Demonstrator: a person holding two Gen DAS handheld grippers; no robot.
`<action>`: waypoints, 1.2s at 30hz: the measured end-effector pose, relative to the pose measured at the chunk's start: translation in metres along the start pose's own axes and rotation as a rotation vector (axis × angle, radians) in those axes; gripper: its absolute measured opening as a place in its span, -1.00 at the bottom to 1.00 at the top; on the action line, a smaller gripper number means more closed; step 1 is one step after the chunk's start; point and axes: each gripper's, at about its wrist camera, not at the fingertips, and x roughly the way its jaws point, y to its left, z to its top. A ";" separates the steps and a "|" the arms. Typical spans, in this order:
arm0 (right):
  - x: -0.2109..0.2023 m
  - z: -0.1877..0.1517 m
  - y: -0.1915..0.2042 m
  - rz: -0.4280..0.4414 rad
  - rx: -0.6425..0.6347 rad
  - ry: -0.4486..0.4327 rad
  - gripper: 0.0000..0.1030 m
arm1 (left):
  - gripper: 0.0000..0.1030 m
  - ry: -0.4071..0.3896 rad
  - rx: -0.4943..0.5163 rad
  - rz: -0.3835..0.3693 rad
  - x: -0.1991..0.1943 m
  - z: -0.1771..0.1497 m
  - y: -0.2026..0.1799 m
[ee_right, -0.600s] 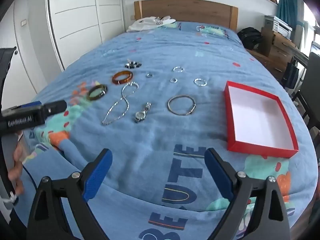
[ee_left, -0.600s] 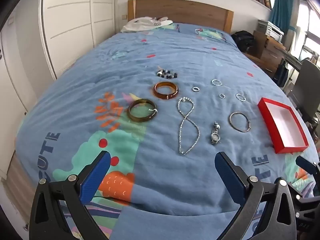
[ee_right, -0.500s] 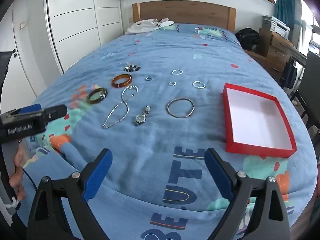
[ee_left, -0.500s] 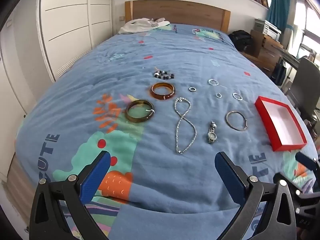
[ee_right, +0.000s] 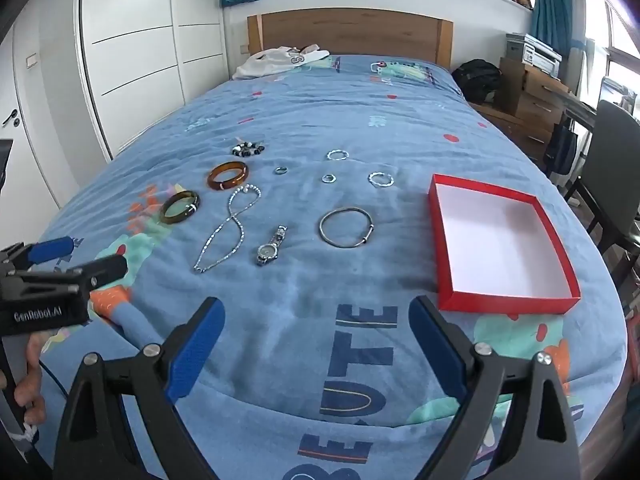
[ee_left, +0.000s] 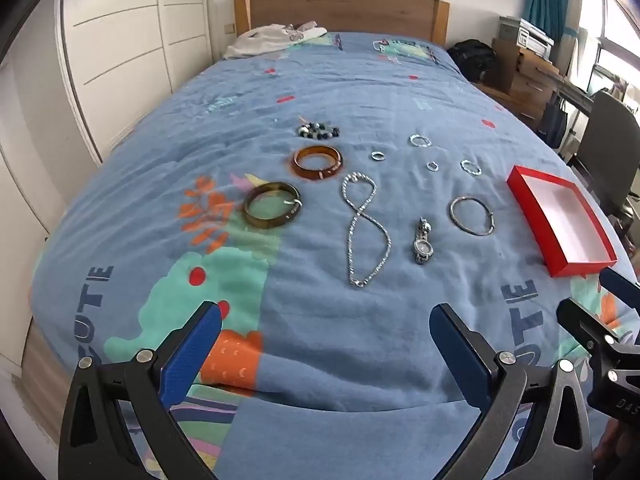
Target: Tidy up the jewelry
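Bedroom with white wardrobe doors, a wooden headboard (ee_right: 350,32) and a bed (ee_right: 340,120) under a blue patterned cover, on which the jewelry is spread out.

Seen from the right wrist, a silver chain necklace (ee_right: 226,232) lies in a figure-eight loop at about 11 o'clock from the right gripper (ee_right: 316,344), well apart from its fingers. Just beside the chain, toward 3 o'clock, lies a small watch (ee_right: 270,250), then a thin silver bangle (ee_right: 346,227). At 10 o'clock from the chain sit a dark green bangle (ee_right: 181,207) and an amber bangle (ee_right: 228,175), with a beaded bracelet (ee_right: 248,149) farther up the bed. Four small silver rings (ee_right: 381,179) are scattered beyond the thin bangle. A red box (ee_right: 500,248) with a white inside stands open at 1 o'clock from the right gripper, apart from every piece.

Both pairs of fingers stand wide apart with nothing between them. The left gripper (ee_left: 326,340) hangs over the near edge of the bed, with the chain at its 12 o'clock.
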 end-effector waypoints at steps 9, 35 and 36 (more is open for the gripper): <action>0.026 -0.005 -0.001 -0.046 0.017 0.036 0.82 | 0.98 0.005 -0.019 -0.018 0.021 0.002 -0.001; 0.055 0.007 -0.009 -0.110 0.031 0.089 0.82 | 0.97 -0.038 0.053 -0.039 0.046 0.016 -0.012; 0.056 0.007 -0.007 -0.102 0.025 0.089 0.82 | 0.97 -0.039 0.047 -0.044 0.046 0.016 -0.012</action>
